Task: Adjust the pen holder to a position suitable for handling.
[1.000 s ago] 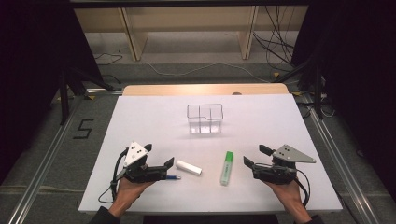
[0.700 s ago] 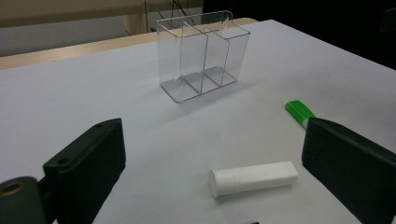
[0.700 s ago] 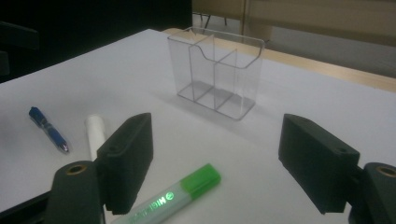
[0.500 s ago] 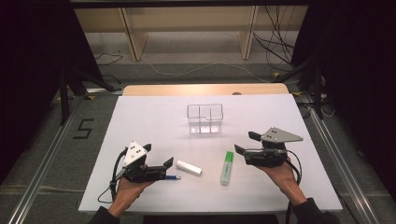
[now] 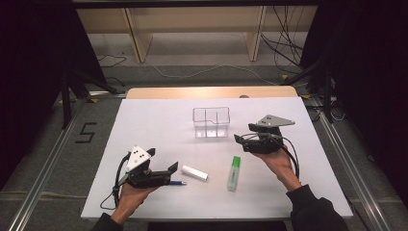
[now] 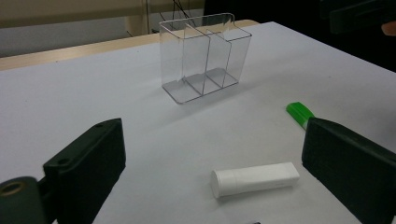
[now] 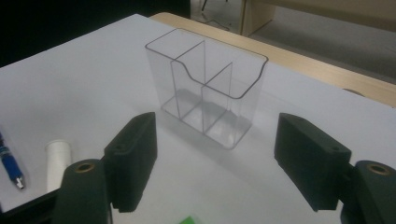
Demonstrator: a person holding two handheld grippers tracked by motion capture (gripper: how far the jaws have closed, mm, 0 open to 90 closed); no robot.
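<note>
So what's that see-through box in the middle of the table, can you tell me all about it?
The clear organizer box looks like hard transparent plastic. Thin walls split it into compartments, one long section and two smaller ones, and its front edge dips lower than its back. It stands upright and empty on the white table, near the far middle. Nothing touches it: the right tongs hover beside it, open, and the white tube and green highlighter lie apart, closer to the person.
</note>
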